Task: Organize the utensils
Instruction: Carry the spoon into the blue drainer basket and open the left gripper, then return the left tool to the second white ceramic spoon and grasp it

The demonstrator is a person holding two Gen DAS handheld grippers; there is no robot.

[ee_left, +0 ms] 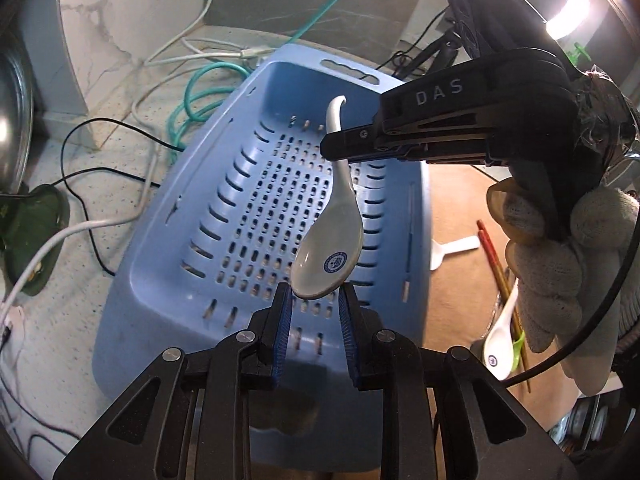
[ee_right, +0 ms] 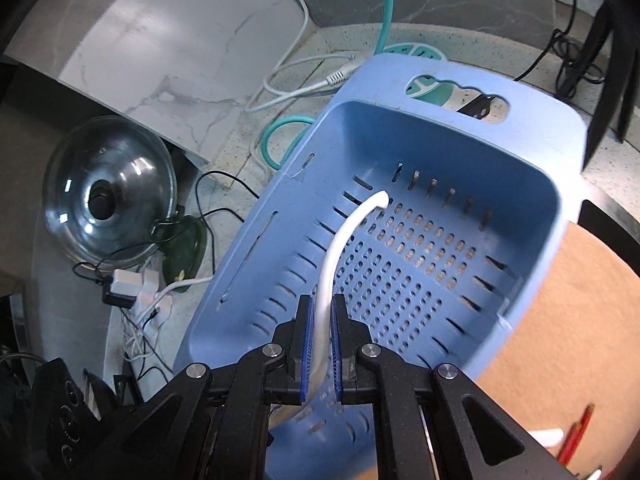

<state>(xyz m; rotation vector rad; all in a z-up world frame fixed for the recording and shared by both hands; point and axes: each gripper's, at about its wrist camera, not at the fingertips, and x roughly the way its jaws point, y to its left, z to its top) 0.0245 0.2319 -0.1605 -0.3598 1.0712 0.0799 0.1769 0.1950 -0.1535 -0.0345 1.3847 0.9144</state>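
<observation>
Our right gripper (ee_right: 319,344) has its jaws clenched on the white spoon (ee_left: 332,240), hanging it over the blue basket (ee_left: 168,264) for dropping; our left gripper (ee_left: 313,336) hovers released, empty.

Home kitchen corner, judging by a speckled stone countertop (ee_right: 460,40) under white marble-look wall panels (ee_right: 160,64), a domed glass pot lid with black knob (ee_right: 108,196), a perforated blue plastic drain basket (ee_right: 420,248), and white ceramic soup spoons with red chopsticks (ee_left: 498,264).
</observation>
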